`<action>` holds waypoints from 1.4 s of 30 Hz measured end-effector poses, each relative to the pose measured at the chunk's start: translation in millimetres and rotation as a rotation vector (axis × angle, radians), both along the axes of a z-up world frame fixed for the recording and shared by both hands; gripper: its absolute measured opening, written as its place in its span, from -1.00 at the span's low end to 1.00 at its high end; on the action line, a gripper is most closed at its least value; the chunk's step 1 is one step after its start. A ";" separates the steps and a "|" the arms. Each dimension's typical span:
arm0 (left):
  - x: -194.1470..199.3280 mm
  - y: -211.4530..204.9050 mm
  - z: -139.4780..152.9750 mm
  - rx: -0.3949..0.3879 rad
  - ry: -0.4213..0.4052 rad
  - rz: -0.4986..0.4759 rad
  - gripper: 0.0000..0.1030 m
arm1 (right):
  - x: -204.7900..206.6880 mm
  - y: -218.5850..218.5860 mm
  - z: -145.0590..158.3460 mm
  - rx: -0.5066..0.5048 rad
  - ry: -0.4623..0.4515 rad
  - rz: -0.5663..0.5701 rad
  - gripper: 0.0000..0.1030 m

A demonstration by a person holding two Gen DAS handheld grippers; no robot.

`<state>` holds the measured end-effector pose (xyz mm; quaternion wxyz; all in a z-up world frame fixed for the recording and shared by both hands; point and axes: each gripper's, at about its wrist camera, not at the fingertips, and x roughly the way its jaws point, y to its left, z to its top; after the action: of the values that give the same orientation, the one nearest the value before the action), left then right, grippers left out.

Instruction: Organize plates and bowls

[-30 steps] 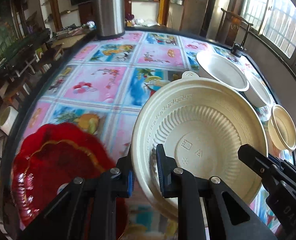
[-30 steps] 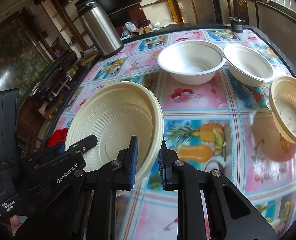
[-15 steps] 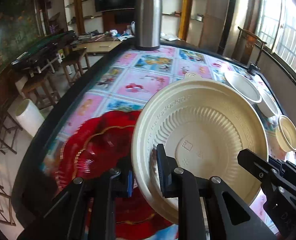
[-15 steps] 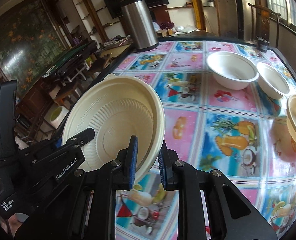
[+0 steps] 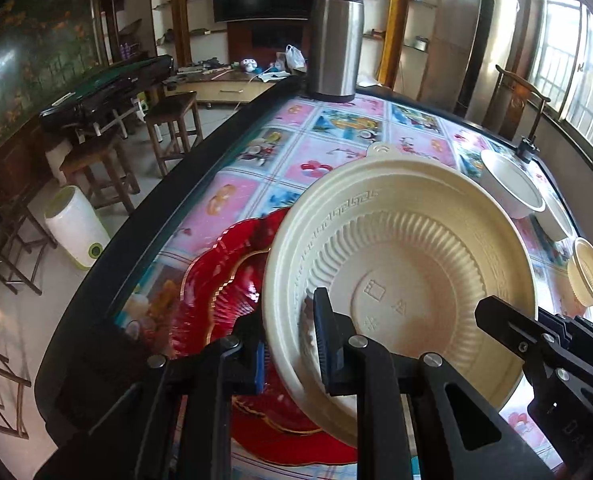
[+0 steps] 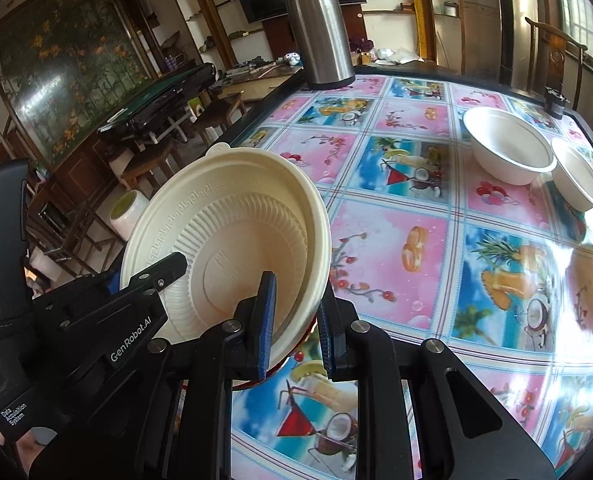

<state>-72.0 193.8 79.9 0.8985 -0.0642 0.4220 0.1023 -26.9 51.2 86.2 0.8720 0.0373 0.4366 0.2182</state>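
While both grippers' jaws are clamping opposite rims, the cream plate (image 5: 396, 264) is hanging tilted — over the red plate (image 5: 224, 280).

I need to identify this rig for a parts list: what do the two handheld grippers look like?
Both are matte black plastic with silver screw heads and blue ribbed pads on the fingertips. The left gripper carries white lettering, "GenRobot.AI" and "Data Acquisition System". The right gripper has the same build. No cables show.

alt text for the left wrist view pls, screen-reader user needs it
The left gripper pinches the near rim of a cream ribbed plate, held tilted above a red plate on a fruit-print table; the right gripper grips its other edge. Two white bowls sit far right, a steel flask behind.
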 end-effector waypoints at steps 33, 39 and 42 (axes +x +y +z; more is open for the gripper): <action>7.0 32.0 -49.3 0.005 0.123 0.043 -0.64 | 24.6 49.5 -48.9 -0.108 0.120 0.053 -0.62; 7.2 29.7 -49.6 0.017 0.123 0.052 -0.63 | 26.2 51.2 -52.7 -0.119 0.126 0.054 -0.60; 6.2 29.4 -49.3 0.024 0.123 0.055 -0.62 | 26.8 50.2 -52.7 -0.110 0.127 0.048 -0.59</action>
<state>-65.9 223.1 30.7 0.8685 -0.0584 0.4732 0.1357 -0.1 101.5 33.5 0.8378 -0.0072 0.5032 0.2117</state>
